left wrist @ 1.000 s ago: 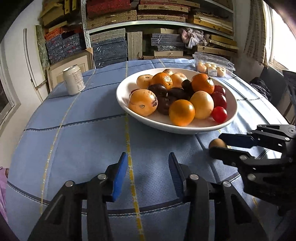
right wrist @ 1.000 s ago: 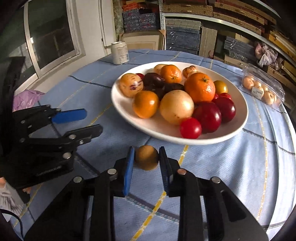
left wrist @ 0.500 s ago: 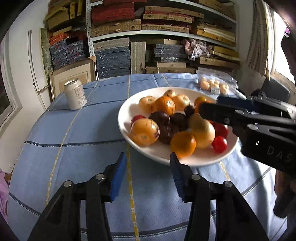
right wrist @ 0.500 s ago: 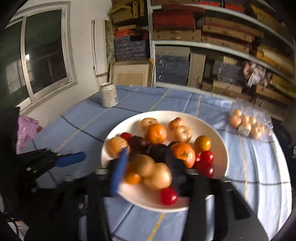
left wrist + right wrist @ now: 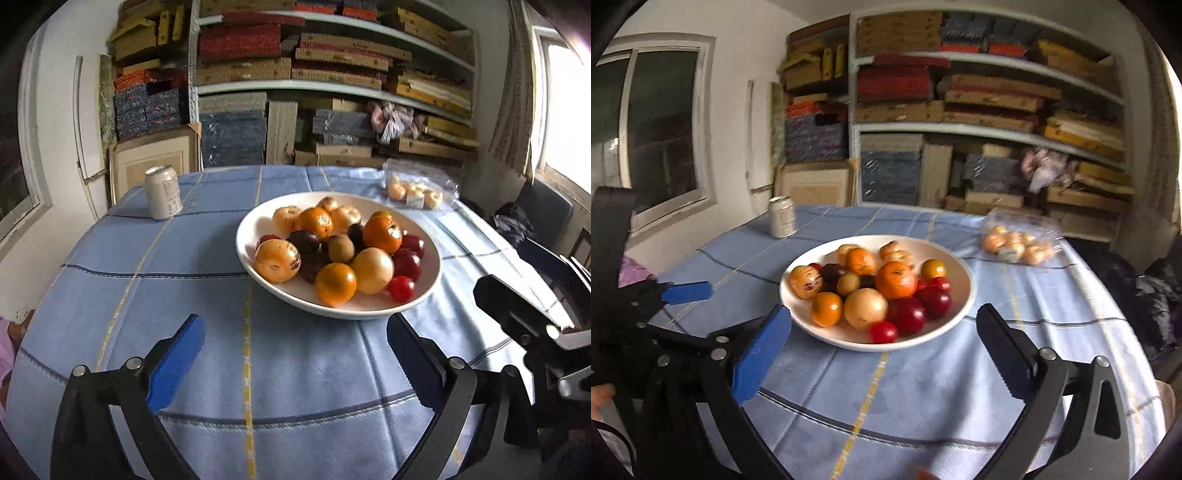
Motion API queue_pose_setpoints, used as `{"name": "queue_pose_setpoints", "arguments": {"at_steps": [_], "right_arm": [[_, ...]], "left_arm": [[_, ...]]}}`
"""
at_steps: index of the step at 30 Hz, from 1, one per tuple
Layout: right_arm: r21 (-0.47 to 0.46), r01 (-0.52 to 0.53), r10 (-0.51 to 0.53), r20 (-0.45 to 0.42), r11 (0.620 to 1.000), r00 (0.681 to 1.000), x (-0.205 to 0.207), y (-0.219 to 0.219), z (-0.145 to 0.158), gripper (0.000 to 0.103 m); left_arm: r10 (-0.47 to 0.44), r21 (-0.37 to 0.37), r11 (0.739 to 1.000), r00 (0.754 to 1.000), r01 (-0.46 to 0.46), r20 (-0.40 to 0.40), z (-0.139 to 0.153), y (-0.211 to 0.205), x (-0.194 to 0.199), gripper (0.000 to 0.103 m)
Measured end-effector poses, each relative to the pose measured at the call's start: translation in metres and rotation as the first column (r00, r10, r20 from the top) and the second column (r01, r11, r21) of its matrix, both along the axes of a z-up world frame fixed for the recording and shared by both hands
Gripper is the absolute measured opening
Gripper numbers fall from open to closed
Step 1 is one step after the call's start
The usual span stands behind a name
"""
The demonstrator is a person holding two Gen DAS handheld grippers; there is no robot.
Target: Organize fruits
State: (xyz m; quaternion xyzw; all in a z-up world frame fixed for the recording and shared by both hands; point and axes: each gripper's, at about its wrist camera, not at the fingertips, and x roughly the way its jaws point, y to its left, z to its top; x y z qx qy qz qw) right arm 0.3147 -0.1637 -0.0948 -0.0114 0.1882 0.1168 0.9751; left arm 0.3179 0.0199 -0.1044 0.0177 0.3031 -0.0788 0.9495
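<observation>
Both jaws wide and empty; fruit piled in the bowl.

My left gripper (image 5: pixel 293 345) and right gripper (image 5: pixel 882 341) have just been opening their jaws, nothing between them, over bare blue tablecloth (image 5: pixel 184 258) on the counter. Just ahead sits the white bowl (image 5: pixel 960 306) with oranges, red plums, dark fruit and a kiwi (image 5: pixel 848 283) on top. Beyond: a drink can (image 5: pixel 163 192), far left; a bagged fruit pack (image 5: pixel 417 188), far right.

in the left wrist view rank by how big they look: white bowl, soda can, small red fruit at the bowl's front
1. white bowl
2. soda can, though it stands farther from the camera
3. small red fruit
</observation>
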Motion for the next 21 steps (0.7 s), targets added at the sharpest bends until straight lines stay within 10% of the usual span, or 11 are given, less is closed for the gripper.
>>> {"name": "queue_pose_setpoints", "arguments": {"at_steps": [21], "right_arm": [[0.087, 0.017, -0.012, -0.049, 0.996, 0.999, -0.02, -0.021, -0.009, 0.099]], "left_arm": [[0.01, 0.009, 1.0, 1.0, -0.01, 0.007, 0.002, -0.006, -0.023, 0.099]]}}
